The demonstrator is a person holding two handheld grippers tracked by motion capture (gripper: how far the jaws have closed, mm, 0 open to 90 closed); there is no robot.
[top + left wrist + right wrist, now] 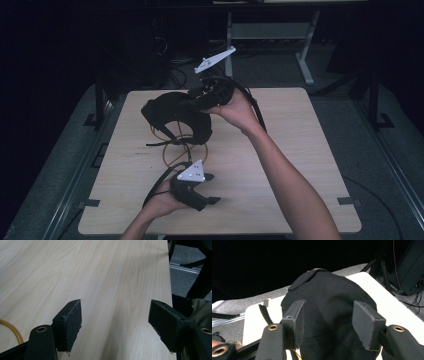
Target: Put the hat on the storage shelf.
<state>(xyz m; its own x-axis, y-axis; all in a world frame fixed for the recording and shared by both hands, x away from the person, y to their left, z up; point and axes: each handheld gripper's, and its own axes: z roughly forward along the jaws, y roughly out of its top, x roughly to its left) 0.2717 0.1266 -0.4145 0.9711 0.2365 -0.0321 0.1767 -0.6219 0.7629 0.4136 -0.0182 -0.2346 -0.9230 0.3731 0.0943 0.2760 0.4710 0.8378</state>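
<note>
A black cap (170, 112) rests on a yellow wire stand (182, 150) at the back left of the wooden table (300, 150). My right gripper (197, 100) reaches it from the right, with a grey plate above it. In the right gripper view the jaws (329, 320) stand apart on either side of the cap's crown (327, 290), and the pads do not squeeze the fabric. A thin strap (265, 313) hangs off the cap's left side. My left gripper (212, 188) sits low near the front edge, open, with bare wood between its jaws (115, 315).
A loop of the yellow wire (12, 330) shows at the left of the left gripper view. A light-framed desk (270, 30) and cables stand behind the table. Dark stands and equipment (409, 265) lie beyond its far corner. Metal rails run along both sides.
</note>
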